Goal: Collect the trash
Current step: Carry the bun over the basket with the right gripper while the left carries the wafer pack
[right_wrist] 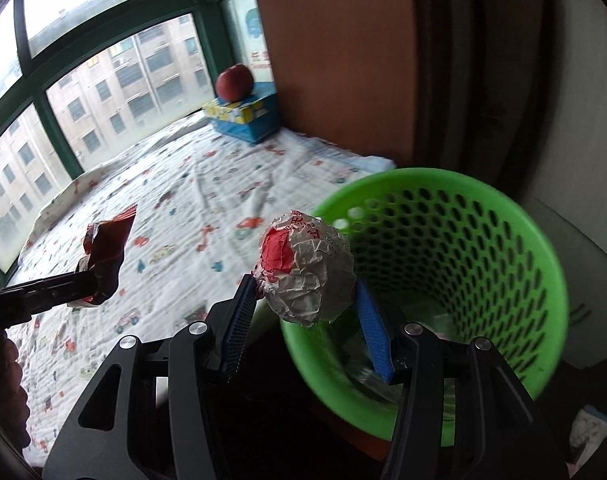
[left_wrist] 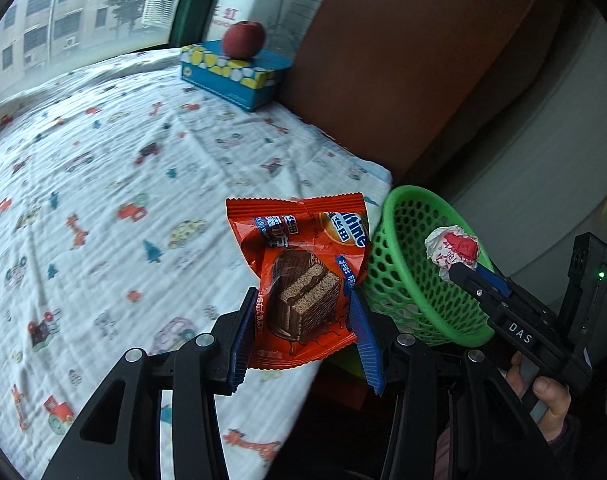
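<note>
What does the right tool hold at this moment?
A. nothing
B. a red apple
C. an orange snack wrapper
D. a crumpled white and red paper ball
D: the right tool is closed on the crumpled white and red paper ball beside the green perforated plastic basket, while the orange snack wrapper is in the left tool.

An orange-red snack wrapper, printed with a brown chocolate wafer and blue-and-white lettering, sits between the blue ribbed pads of the black left gripper. At right, a crumpled white paper ball bears a red patch and red print, beside a bright green perforated basket. The white cloth carries small orange, red and teal vehicles and trees. Far off, a dark red apple tops a blue box patterned in yellow and white. Window frames are dark green.
</note>
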Tool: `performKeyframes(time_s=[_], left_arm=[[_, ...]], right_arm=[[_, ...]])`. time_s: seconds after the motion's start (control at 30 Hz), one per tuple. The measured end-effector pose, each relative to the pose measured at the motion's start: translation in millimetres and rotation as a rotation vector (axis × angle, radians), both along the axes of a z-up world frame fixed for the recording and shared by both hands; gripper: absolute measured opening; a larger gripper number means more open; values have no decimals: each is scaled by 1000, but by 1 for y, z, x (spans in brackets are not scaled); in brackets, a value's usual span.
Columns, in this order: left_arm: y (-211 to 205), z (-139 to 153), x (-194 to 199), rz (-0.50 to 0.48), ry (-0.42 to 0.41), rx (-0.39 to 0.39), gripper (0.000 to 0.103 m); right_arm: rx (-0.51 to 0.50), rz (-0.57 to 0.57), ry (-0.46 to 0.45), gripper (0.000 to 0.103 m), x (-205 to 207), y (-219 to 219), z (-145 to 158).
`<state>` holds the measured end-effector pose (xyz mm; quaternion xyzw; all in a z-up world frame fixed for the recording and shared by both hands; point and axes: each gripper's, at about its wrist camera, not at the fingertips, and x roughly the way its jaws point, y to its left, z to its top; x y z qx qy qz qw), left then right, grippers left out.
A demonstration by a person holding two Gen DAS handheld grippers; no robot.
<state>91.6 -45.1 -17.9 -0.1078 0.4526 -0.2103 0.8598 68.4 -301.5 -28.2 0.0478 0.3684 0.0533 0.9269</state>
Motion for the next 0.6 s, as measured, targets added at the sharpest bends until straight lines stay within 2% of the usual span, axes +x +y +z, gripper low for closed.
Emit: performKeyframes(time_s=[0.6], left_arm=[[-69,19,8,-123,-29,20,44]], right_arm=[[-34,-133,-5,51,-17,-58,5]])
